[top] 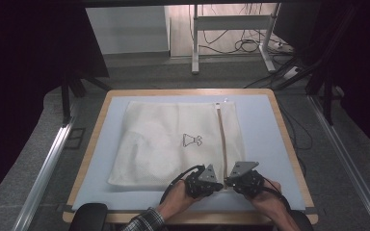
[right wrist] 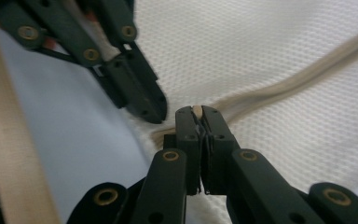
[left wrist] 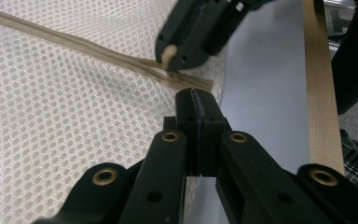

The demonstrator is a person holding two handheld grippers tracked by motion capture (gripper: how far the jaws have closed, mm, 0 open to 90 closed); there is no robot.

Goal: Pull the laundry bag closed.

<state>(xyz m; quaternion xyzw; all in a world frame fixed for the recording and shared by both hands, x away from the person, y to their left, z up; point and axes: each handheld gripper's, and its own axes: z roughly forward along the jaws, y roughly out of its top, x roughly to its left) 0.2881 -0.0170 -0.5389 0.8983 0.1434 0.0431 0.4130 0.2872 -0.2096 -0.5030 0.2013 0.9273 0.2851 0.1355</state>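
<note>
White mesh laundry bag (top: 173, 144) lies flat on my bench (top: 265, 144), mid-surface, near edge toward me. Beige zipper (top: 221, 139) runs along bag's right part, its near end at bag's front edge. My right claw (right wrist: 197, 111) clamped on zipper pull (right wrist: 197, 110) at that end. My left claw (left wrist: 196, 95) pressed together just beside zipper end, seemingly pinching bag's edge; cannot tell for sure. Both claws nearly touching at front edge. Small printed figure (top: 192, 140) at bag centre.
</note>
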